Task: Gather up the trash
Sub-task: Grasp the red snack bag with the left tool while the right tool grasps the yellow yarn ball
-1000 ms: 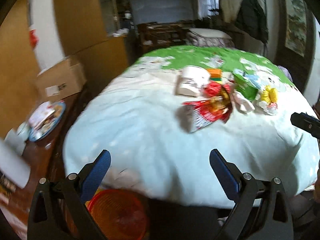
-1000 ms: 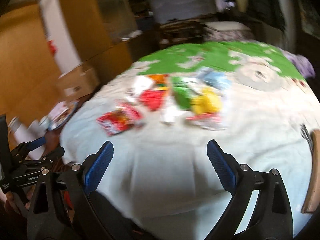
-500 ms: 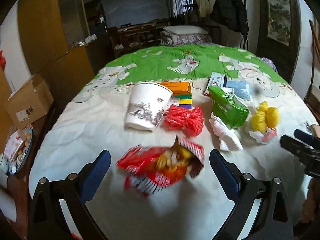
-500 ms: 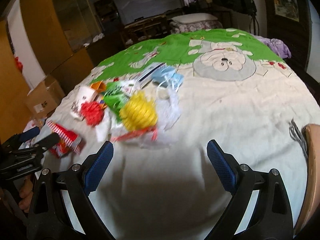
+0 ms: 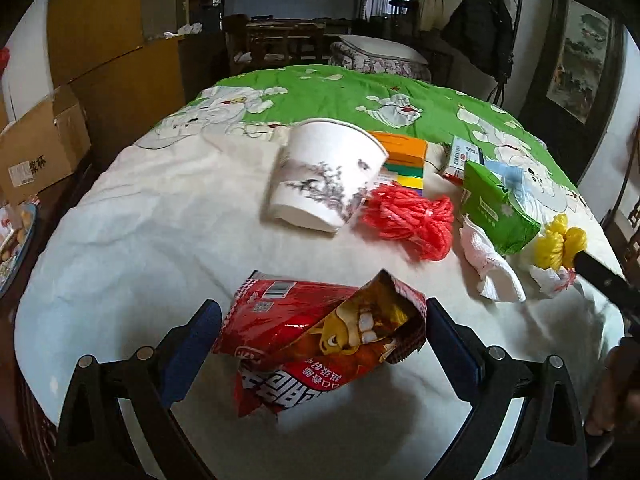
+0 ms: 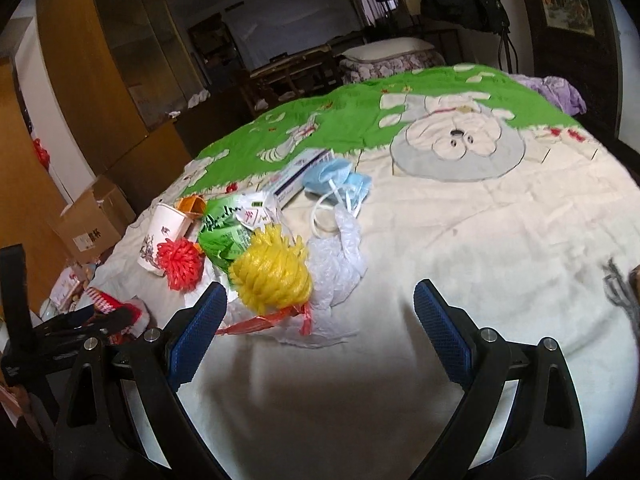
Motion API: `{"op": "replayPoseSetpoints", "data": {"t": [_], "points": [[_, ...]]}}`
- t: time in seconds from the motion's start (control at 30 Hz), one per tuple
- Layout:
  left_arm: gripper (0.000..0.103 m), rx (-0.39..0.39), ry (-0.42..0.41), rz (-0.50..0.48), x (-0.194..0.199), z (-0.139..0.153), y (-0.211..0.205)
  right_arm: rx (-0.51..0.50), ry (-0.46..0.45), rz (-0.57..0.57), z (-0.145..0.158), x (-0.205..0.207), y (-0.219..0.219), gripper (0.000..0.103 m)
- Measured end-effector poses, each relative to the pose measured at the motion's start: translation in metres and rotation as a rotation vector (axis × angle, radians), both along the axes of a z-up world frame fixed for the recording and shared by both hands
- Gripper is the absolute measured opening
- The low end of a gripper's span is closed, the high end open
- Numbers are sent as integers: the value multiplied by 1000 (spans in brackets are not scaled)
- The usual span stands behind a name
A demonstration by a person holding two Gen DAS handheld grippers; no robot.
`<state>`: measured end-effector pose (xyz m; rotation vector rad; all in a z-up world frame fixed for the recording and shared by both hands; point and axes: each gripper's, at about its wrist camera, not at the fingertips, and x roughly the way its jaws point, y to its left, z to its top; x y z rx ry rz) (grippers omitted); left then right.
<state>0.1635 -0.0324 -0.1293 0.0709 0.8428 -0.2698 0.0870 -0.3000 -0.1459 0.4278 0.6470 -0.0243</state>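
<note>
Trash lies on a bed with a cream and green cover (image 5: 168, 216). A torn red snack bag (image 5: 320, 336) lies between the fingers of my open left gripper (image 5: 320, 344), which is not shut on it. Behind it lie a tipped white paper cup (image 5: 324, 176), a red cord bundle (image 5: 408, 216), a green tissue pack (image 5: 496, 204), a white crumpled tissue (image 5: 490, 268) and a yellow cord bundle (image 5: 560, 246). My right gripper (image 6: 320, 332) is open and empty, with the yellow cord bundle (image 6: 272, 272) and clear plastic wrap (image 6: 336, 268) just ahead on the left.
A blue face mask (image 6: 336, 180) and a flat box (image 6: 300, 172) lie farther back. An orange and yellow box (image 5: 404, 156) sits behind the cup. A cardboard box (image 5: 40, 152) and wooden cabinets stand left of the bed. A purple cloth (image 6: 556, 92) lies at the far right.
Both grippers have moved forward over the bed toward the trash. The red snack bag now lies between my left gripper's fingers; the yellow bundle is nearer my right gripper.
</note>
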Motion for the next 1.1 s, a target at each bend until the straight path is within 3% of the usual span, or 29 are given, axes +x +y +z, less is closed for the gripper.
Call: {"op": "replayPoseSetpoints", "data": {"t": [0.13,0.4,0.73,0.87,1.03,1.07,1.1], "points": [[98,-2,-26,10,-10,9,9,-8,-9,11,-1,0,3,91],[97,53,108,39,5,-29,4,16,-8,12,-4,-1,2,91],[97,-39,-8,70,-13,9,13,10,-4,27,-3,2,4,91],[97,-13,15,48,-12,5,2,26,1,35,-1,9,8,91],[97,7,18,60,-13,3,2,-6,-74,15,15,10,12,91],[97,9,16,64,-12,3,4,-36,-80,24,18,13,16,90],[97,10,15,70,-11,3,5,-56,-76,33,19,15,19,82]]}}
